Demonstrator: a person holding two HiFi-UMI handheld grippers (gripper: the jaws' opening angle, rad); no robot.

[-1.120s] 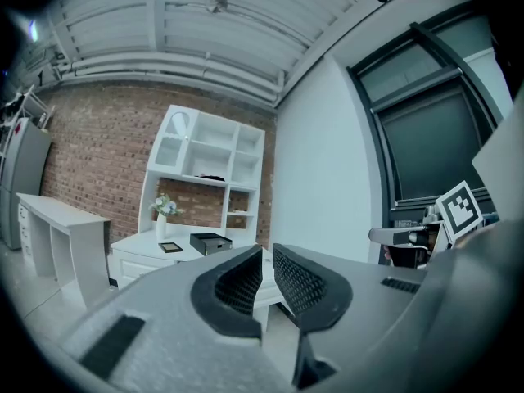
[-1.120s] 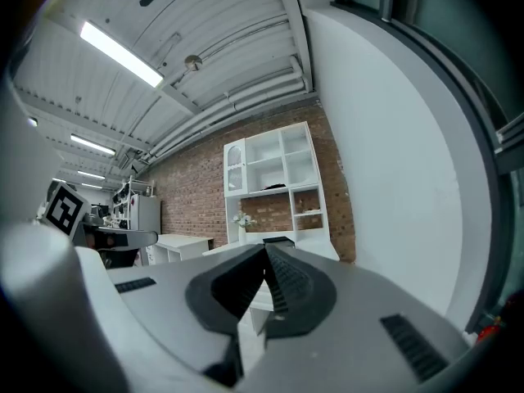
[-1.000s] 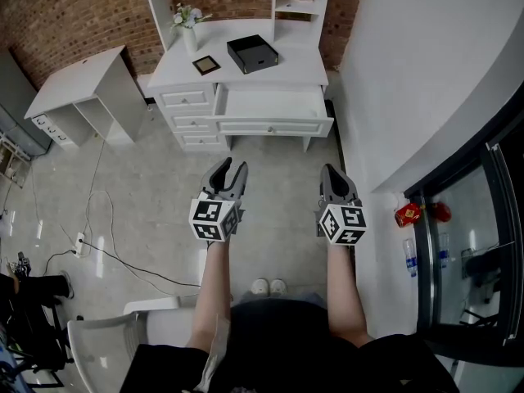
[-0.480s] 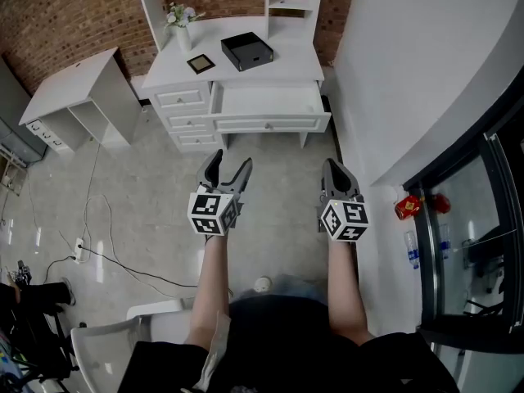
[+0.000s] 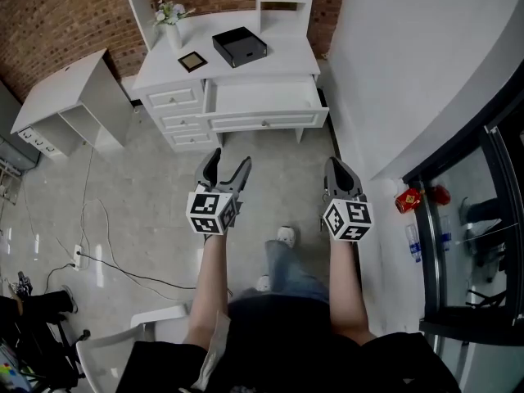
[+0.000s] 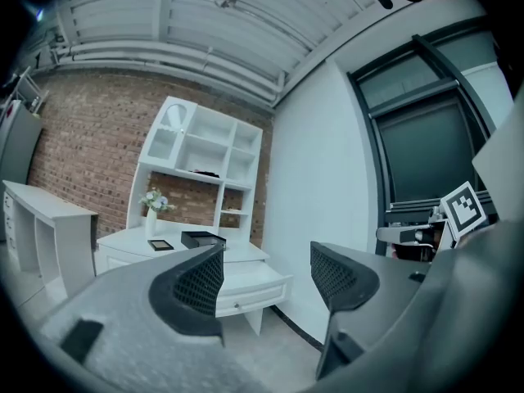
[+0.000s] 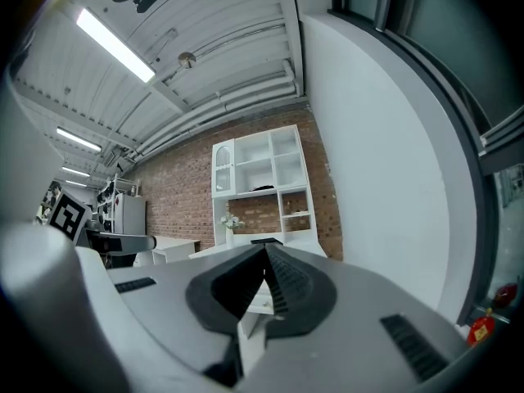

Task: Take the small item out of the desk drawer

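Markers (image 5: 211, 214) pattern the left gripper (image 5: 229, 159), fingers (image 6: 201, 281) opening, empty.

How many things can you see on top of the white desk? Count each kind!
Vase of flowers: 1
Small dark square frame: 1
Black box: 1
Total: 3

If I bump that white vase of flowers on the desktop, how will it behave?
The vase looks tall and narrow, so it would probably tip rather than slide. The flowers on top likely make it top-heavy. It stands left of the open drawer, so a bump seems unlikely.
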